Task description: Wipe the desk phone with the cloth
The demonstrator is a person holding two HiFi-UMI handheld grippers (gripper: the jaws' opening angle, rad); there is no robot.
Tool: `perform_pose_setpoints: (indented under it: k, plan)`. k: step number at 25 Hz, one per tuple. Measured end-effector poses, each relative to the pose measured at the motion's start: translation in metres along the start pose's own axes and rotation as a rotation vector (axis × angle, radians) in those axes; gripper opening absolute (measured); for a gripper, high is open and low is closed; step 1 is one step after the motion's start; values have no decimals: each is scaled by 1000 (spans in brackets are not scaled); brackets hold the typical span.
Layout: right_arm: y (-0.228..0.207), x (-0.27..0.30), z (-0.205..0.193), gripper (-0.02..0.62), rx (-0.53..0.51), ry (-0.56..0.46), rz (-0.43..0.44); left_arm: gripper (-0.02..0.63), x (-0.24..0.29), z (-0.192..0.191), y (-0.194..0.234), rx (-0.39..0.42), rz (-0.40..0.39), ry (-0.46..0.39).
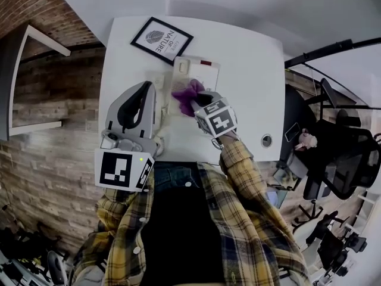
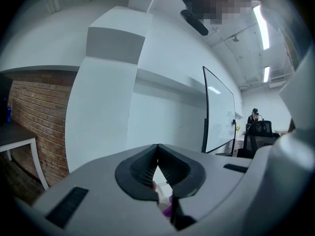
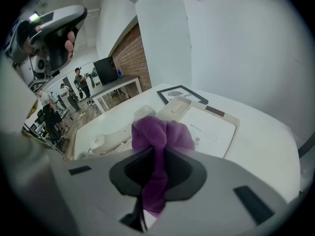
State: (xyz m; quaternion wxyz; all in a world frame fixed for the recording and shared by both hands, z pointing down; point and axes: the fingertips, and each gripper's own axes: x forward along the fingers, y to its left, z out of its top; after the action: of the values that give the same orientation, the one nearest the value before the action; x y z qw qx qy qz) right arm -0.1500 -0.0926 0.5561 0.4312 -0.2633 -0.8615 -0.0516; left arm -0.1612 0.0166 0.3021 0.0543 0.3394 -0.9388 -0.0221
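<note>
Cloth [image 3: 160, 132] pinched in right gripper [image 3: 156, 150] fingers over desk phone [image 1: 202, 76].
Left gripper [image 2: 157, 156] at 9 o'clock, upturned, fingers together, empty; its view mostly wall [image 2: 162, 68].

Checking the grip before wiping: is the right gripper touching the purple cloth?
Touching. The right gripper view shows the right gripper shut on the purple cloth, which bunches out beyond its jaws.

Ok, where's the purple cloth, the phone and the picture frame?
purple cloth [image 3: 162, 132], right gripper view, its bunched top.
desk phone [image 3: 214, 127], right gripper view, its flat white face.
picture frame [image 1: 161, 40], head view, the middle of its print.
</note>
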Motion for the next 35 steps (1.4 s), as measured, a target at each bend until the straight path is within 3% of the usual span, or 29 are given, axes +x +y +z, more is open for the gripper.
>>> perform_pose_setpoints:
  k: [7,22,29,35]
  plan:
    - [23,-4,-27,60,-15,25,24,14,-7,-2,-11,0,-7,0]
    - [55,-7,-67,60,63,50,82,14,-9,-6,-30,5,-54,14]
    - [45,-18,-63,60,97,-19,57,14,-7,-8,-27,-1,-58,20]
    - [13,-55,-31,61,174,-167,0,14,-3,-7,-21,-11,-58,14]
